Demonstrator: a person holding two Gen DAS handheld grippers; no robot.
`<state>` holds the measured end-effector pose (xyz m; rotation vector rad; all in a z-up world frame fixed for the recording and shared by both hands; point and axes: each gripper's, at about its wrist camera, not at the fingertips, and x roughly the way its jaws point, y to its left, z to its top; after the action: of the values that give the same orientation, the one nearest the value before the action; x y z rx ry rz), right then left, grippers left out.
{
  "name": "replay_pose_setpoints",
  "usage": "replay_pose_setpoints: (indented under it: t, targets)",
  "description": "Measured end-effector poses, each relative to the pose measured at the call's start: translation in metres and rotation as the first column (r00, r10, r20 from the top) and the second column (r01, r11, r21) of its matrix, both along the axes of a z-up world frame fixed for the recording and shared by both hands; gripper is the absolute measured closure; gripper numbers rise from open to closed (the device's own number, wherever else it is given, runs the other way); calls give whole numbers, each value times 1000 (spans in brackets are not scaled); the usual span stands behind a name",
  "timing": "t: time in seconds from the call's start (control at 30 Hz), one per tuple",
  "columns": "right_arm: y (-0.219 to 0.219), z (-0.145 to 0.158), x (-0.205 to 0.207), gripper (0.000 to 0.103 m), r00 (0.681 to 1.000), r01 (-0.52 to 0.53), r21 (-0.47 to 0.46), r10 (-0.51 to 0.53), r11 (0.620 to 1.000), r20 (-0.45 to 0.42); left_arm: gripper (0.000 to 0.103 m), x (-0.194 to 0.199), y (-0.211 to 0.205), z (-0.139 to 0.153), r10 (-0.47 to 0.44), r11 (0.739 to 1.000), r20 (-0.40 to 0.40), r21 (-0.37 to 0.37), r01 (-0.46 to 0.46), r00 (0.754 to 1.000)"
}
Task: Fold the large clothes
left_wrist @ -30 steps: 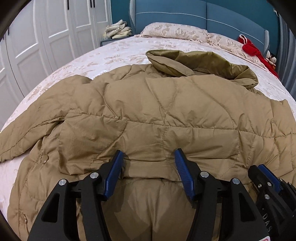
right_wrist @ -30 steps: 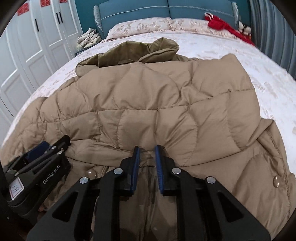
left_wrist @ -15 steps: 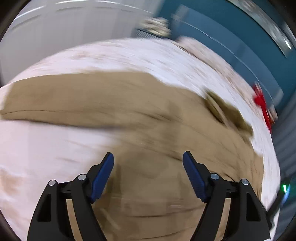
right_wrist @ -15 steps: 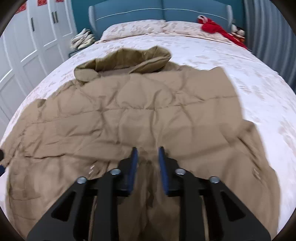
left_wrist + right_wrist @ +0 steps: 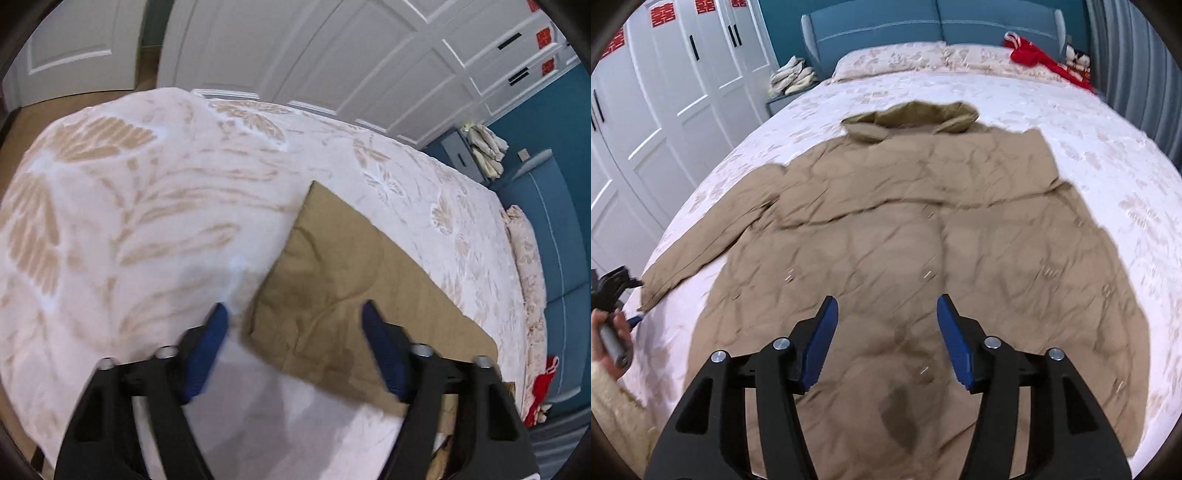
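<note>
Both the left gripper [image 5: 295,317] and the right gripper [image 5: 886,314] are built of black frames, blue ribbed pads and silver screws, and a cream fuzzy sleeve [image 5: 613,406] is worn.

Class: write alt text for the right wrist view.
A tan quilted coat lies spread flat on a floral bedspread, hood toward the blue headboard. The right gripper hovers open above its hem.

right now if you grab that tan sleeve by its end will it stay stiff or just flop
Probably flop: the sleeve lies flat and creased on the bed, like soft padded cloth. It looks puffy, so likely light for its size. The smooth shell may slip between the left gripper pads, whose jaws have just been closing with nothing clamped.
</note>
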<state>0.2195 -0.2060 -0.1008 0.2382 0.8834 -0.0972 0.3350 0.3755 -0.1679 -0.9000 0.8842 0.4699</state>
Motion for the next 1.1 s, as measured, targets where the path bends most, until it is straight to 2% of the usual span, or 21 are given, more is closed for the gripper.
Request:
replay_pose_setpoints:
  t: [0.03,0.1,0.13,0.2,0.3,0.4,0.47,0.5,0.53,0.6,0.63,0.67,0.7,0.77,0.8,0.9,0.93,0.97,1.0,1.03,1.1]
  targets:
    - [3,-1,-1,49,1000,-4,7,4,1000,-4,61,6,0,-1,-16,1000,-7,-3,16,1000]
    - [11,0,-4,49,1000,-14,4,14,1000,-6,84,12,-2,1,-36,999,-10,-2,36,999]
    - [13,1,-6,49,1000,-21,-4,21,1000,-4,100,11,-7,2,-50,999,-2,-6,50,999]
    - [17,3,-7,49,1000,-28,-19,28,999,2,101,8,-13,13,-65,998,27,21,65,998]
    - [15,5,-10,49,1000,-30,-5,30,1000,7,102,7,-33,55,-125,987,115,117,111,986]
    - [10,7,-13,49,1000,-24,5,24,1000,17,102,12,-74,118,-241,958,225,212,194,944]
    - [4,8,-17,49,1000,-15,22,14,1000,22,102,17,-123,169,-363,913,297,303,273,883]
    - [-1,10,-21,49,1000,-4,34,4,999,26,102,20,-142,184,-405,895,316,326,303,858]
    - [-5,11,-24,49,1000,1,38,-2,999,29,102,23,-175,208,-481,861,346,358,360,806]
    - [-15,14,-32,49,999,16,45,-18,999,35,102,26,-226,235,-582,805,371,392,446,724]
    - [-22,15,-38,49,999,28,46,-29,999,37,102,27,-262,249,-641,764,384,405,503,665]
    - [-30,17,-43,49,998,41,47,-43,998,39,102,28,-288,257,-678,733,387,413,541,625]
    - [-38,17,-48,49,998,56,46,-58,997,39,102,26,-325,264,-726,687,385,423,591,569]
    - [-56,19,-58,49,995,90,33,-91,995,40,102,24,-379,265,-782,622,372,432,653,500]
    - [-63,19,-61,48,994,104,26,-105,994,39,102,21,-398,262,-802,596,360,436,675,476]
    - [-93,17,-72,48,988,154,8,-154,988,31,98,15,-480,225,-875,483,257,398,780,411]
    - [-103,16,-76,48,985,172,6,-172,985,29,85,10,-496,207,-887,460,230,364,810,400]
    - [-109,14,-78,48,983,184,6,-184,983,26,58,9,-510,191,-896,442,199,325,836,397]
    - [-120,13,-82,48,979,205,5,-205,979,22,50,6,-521,177,-896,443,175,290,848,408]
    - [-125,12,-84,48,976,215,6,-215,977,23,48,-1,-526,161,-885,463,179,257,848,429]
    - [-137,11,-87,48,971,236,7,-236,972,26,46,-16,-525,144,-883,462,204,212,861,423]
